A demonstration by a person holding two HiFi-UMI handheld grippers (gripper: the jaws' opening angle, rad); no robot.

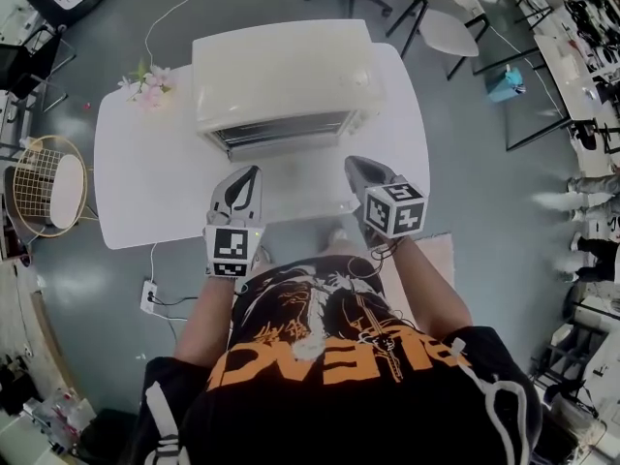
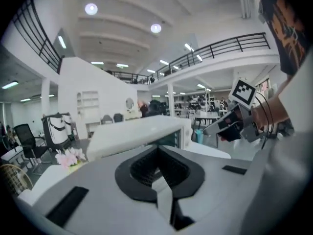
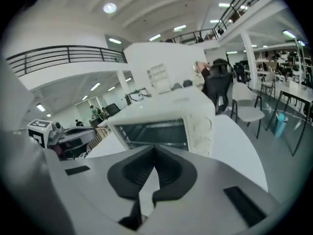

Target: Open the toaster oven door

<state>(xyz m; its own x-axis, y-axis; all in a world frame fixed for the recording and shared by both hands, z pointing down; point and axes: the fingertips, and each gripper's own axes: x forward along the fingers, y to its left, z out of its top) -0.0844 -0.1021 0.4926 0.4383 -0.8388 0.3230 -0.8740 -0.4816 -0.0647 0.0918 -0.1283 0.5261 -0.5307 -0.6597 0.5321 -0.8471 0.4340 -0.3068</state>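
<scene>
A white toaster oven point(image 1: 281, 76) stands at the back middle of the white table point(image 1: 136, 192). Its front shows a dark cavity with rack bars point(image 3: 156, 131), and a pale glass panel seems to lie flat before it point(image 1: 291, 182). My left gripper point(image 1: 252, 172) hovers near the table's front edge, left of that panel, shut with nothing in it. My right gripper point(image 1: 352, 161) sits at the panel's right side, also shut and holding nothing. In the left gripper view the oven point(image 2: 142, 133) lies ahead and the right gripper point(image 2: 234, 124) shows at the right. The right gripper view shows the left gripper point(image 3: 68, 138) at the left.
Pink flowers point(image 1: 147, 85) sit on the table's back left corner. A wire basket stool point(image 1: 44, 187) stands on the floor to the left. A power strip point(image 1: 150, 296) with a cable lies by the table's front left. Chairs point(image 1: 446, 17) stand at the back right.
</scene>
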